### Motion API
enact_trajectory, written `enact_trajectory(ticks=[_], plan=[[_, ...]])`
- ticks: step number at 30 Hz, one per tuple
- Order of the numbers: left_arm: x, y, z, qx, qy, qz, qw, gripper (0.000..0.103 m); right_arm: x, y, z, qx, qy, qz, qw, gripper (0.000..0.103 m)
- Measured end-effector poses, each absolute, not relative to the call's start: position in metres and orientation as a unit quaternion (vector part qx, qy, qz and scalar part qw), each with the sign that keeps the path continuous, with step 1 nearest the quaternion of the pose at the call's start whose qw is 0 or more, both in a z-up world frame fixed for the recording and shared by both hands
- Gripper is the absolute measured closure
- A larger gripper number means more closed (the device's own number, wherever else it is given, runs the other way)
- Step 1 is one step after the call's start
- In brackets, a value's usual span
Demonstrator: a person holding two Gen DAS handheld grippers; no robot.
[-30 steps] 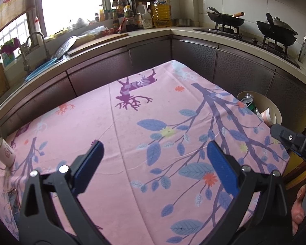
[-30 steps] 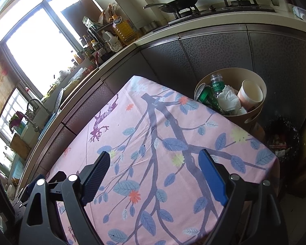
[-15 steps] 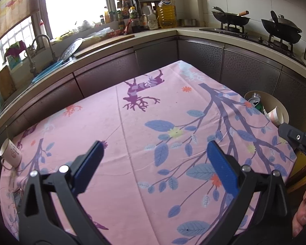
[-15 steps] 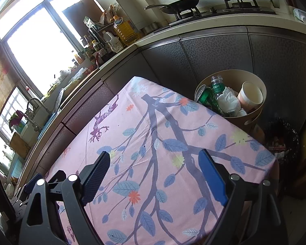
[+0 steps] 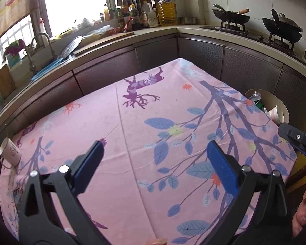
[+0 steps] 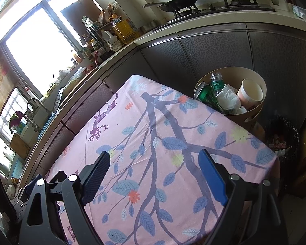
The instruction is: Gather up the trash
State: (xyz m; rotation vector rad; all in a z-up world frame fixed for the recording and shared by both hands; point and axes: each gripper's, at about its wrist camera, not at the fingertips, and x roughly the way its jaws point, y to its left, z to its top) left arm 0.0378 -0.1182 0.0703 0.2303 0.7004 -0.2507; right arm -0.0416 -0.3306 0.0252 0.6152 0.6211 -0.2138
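Note:
A round tan bin stands beside the table's far right corner. It holds a green can, a clear bottle, crumpled white paper and a paper cup. The bin also shows in the left wrist view. My left gripper is open and empty above the pink flowered tablecloth. My right gripper is open and empty above the same cloth, near the table's right edge.
A pink mug stands at the table's left corner. Dark kitchen cabinets wrap around the table's far sides, with a sink, bottles and woks on the counter. A black bag of rubbish sits on the floor at right.
Both grippers have drawn back and risen slightly from the table, so the table looks a little farther away. Both stay open and empty.

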Motion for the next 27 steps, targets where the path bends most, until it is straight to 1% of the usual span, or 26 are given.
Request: enact_trajectory(ticks=[27], plan=[[0.0381, -0.1163, 0.0713, 0.110, 0.341, -0.117, 0.926, 0.006, -0.0409, -0.3298, 0.0272, 0.296, 0.298, -0.101, 0.902, 0.019]])
